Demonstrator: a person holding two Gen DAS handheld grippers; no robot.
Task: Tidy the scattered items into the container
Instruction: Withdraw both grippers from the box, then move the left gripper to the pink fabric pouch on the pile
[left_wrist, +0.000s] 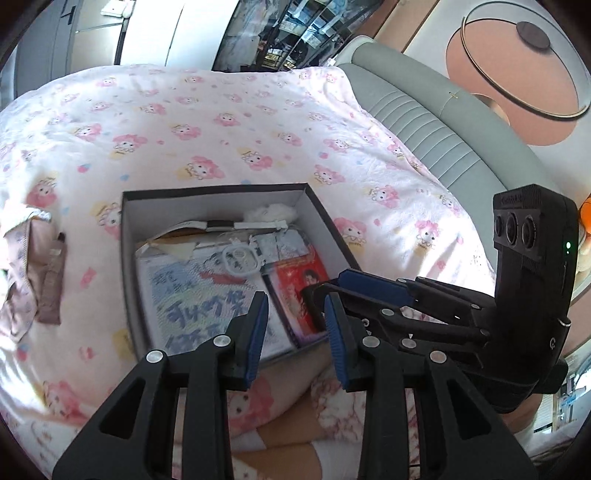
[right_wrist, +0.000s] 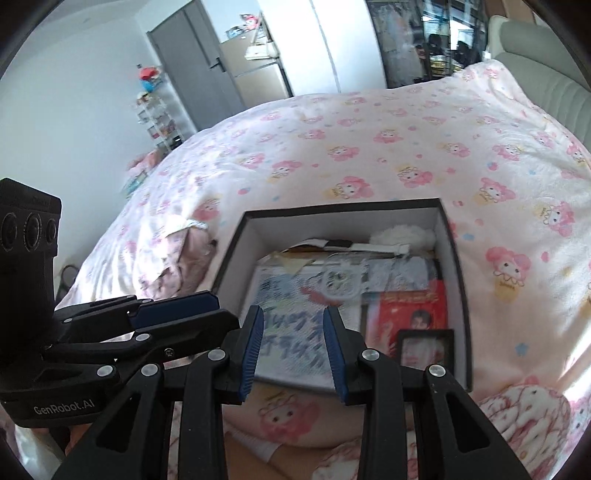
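Both grippers, left (left_wrist: 295, 332) and right (right_wrist: 293, 345), hang open and empty over the box (left_wrist: 127, 258) on the bed. Next target's probably the pinkish cloth (left_wrist: 33, 269) beside it; grab a bunched fold.

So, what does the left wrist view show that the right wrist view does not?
Only the left wrist view: the round wall lamp and an orange toy by the headboard. Only the right wrist view: the grey door and a white shelf rack. Both: the box on the bed, the red booklet inside, and the clothes beside it.
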